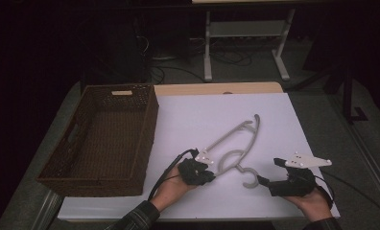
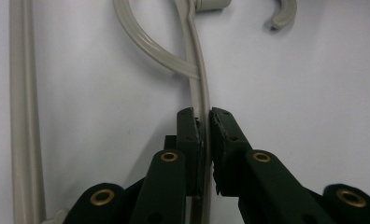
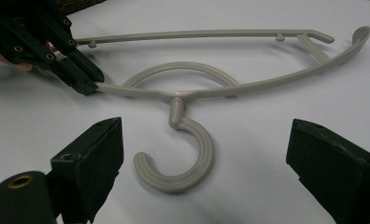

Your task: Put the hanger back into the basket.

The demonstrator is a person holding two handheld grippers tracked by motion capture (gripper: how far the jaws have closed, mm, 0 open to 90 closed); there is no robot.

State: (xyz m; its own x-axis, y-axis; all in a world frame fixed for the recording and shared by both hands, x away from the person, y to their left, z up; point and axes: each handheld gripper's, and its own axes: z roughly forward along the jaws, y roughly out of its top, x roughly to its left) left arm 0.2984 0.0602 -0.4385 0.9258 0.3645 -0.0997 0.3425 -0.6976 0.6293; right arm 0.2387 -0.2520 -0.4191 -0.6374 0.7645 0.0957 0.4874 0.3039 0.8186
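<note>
On the white table top [image 1: 284, 124] lies a grey plastic hanger [image 1: 236, 143], flat, its hook [image 1: 248, 178] turned toward the person's edge and its long bar running away toward the far side. At its near left end the left gripper [image 1: 212, 173] has its jaws pressed tight on the hanger's curved arm [image 2: 201, 88], which passes straight between the two black pads. Just right of the hook, the right gripper [image 1: 264, 181] rests low with its jaws spread wide, gripping nothing; in the right gripper view the hook [image 3: 183, 158] sits between them, untouched. Well to the left stands a brown wicker basket [image 1: 145, 139], its near corner close beside the left hand [image 1: 176, 187].
</note>
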